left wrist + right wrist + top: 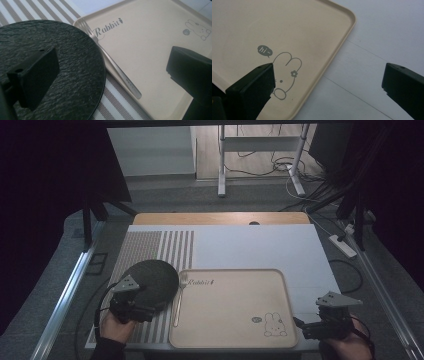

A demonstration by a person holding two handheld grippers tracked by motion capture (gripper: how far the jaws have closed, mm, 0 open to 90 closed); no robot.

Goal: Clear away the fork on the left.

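Observation:
A beige tray [235, 320] with a rabbit drawing lies at the table's front middle. A silver fork [179, 297] rests along the tray's left rim. A round black slate plate [152, 281] sits just left of it on the striped mat. My left gripper [145, 312] hovers over the plate's near edge, open, one jaw above the plate [62, 75] and the other above the tray [150, 50], with the fork [117, 72] between them. My right gripper [302, 327] is open at the tray's near right corner [332, 60], nothing between its jaws.
A white mat [250, 247] with a striped left part [150, 245] covers the wooden table [220, 218]. Metal rails run along both table sides. Cables, a power strip [342, 246] and a stand's legs lie on the floor beyond.

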